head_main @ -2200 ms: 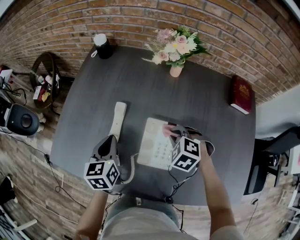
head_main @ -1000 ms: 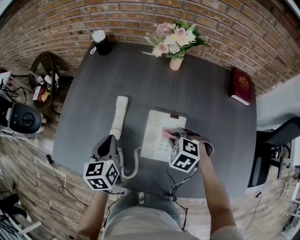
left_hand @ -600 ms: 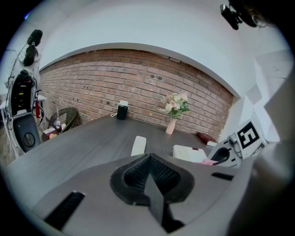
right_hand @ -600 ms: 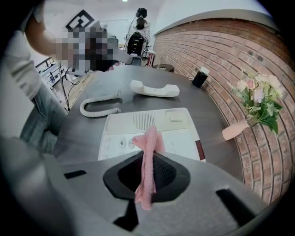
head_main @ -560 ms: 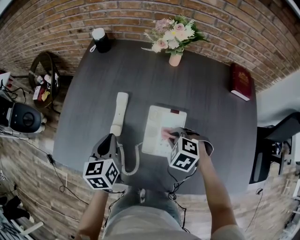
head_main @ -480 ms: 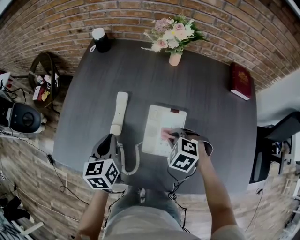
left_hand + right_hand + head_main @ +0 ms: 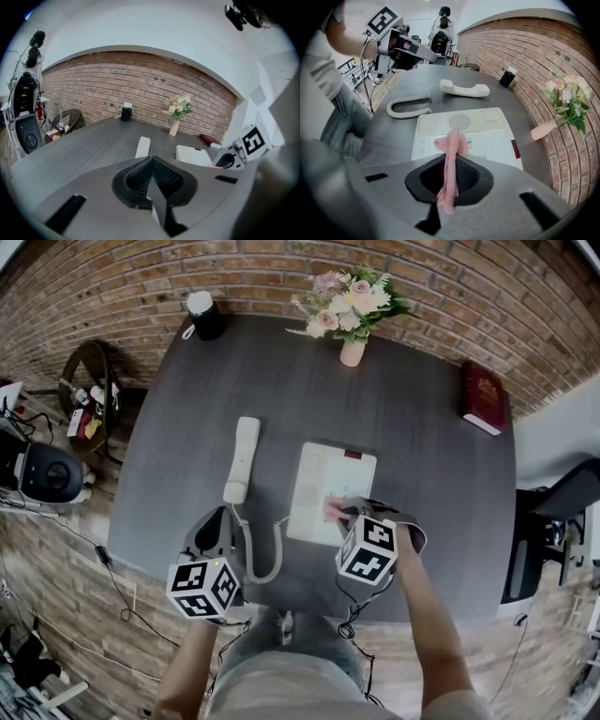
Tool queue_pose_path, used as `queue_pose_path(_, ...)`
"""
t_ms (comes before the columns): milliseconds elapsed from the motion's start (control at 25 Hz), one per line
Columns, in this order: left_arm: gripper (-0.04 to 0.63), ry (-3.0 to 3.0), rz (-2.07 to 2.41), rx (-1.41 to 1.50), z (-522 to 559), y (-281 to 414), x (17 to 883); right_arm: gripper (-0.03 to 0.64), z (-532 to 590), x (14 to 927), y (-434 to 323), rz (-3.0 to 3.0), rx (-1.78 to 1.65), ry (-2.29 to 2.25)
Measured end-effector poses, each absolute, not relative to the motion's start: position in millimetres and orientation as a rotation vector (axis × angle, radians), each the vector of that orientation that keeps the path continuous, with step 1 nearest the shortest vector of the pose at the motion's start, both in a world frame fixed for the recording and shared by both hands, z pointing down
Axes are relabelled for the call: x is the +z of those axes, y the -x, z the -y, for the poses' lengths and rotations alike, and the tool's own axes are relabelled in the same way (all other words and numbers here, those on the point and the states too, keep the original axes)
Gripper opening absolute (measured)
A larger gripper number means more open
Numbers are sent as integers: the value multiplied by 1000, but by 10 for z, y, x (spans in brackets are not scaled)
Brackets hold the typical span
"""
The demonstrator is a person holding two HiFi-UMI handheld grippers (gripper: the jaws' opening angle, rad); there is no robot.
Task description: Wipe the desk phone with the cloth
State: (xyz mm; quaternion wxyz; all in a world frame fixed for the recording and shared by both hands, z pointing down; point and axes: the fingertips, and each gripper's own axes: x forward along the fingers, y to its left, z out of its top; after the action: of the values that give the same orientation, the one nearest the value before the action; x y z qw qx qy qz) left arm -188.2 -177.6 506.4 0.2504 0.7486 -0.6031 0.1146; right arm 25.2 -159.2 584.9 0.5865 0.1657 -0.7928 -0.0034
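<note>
Right gripper (image 7: 450, 159): fingers closed on a pink cloth (image 7: 451, 149). The cloth sticks up past the fingertips and trails down between them. Its bunched end sits over the near right part of the desk phone (image 7: 330, 486), above the keypad; whether it touches is unclear.

Phone base: white, flat on the dark counter (image 7: 412, 456), close to the middle of the near edge. Handset (image 7: 242, 460) is off the base, lying on the counter to its left. A coiled cord (image 7: 260, 556) loops along the near edge.

Left gripper (image 7: 151, 163): fingers pressed together, nothing between them. It is at the near edge, left of the cord, apart from the handset.

Far edge: flower vase (image 7: 352, 345). Far left corner: black canister (image 7: 204, 317). Right edge: red book (image 7: 483, 397).
</note>
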Motion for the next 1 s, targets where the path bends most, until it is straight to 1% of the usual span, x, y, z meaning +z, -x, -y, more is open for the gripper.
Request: queue_pose_path(1000,-2,-2048,1634,311,1584,1988,5111,20,1133,5994,-172,1840,68,-370)
